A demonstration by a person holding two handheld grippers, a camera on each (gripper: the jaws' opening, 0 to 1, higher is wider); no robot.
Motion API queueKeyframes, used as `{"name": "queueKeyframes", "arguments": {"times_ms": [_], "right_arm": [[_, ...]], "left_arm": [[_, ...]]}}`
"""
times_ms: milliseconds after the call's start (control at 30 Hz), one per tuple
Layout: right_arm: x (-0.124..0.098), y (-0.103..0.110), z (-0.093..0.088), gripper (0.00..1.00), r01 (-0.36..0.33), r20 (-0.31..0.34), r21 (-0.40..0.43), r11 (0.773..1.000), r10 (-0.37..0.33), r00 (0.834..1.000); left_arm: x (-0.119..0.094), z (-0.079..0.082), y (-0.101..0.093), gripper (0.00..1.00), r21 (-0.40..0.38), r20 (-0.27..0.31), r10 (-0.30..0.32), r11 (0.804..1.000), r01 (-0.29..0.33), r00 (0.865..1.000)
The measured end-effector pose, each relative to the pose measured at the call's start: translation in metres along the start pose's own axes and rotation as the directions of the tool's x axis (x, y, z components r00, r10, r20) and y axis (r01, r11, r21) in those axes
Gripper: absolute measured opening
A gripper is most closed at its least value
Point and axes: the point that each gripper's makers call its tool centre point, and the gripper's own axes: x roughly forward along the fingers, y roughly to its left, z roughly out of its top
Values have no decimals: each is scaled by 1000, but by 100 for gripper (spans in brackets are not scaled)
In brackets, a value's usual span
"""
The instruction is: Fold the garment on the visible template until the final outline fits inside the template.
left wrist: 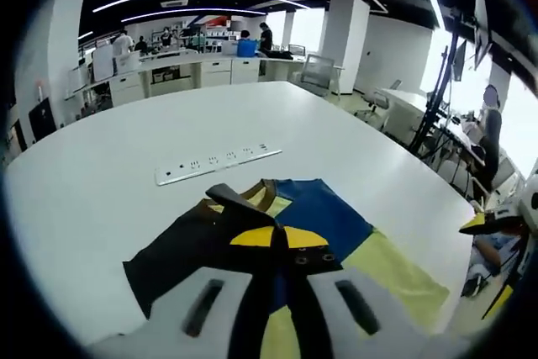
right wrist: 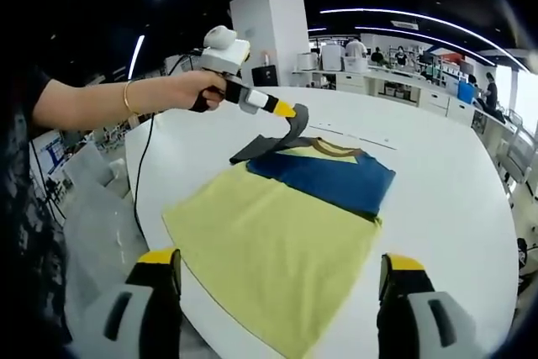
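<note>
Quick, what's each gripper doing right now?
Left gripper: shut on the garment's dark sleeve, lifting it.
Right gripper: open, holding nothing.

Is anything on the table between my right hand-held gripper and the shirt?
Nothing visible. The right hand-held gripper is open just short of the shirt, whose near yellow edge lies directly ahead on the bare white table.
</note>
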Motion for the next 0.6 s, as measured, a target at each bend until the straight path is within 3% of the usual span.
{"name": "queueKeyframes", "arguments": {"times_ms": [600], "right_arm": [[-5,-3,5,99,23,21,-4,1000,-23,1000]], "left_arm": [[11,9,-24,0,-1,15,-34,999,34,999]]}}
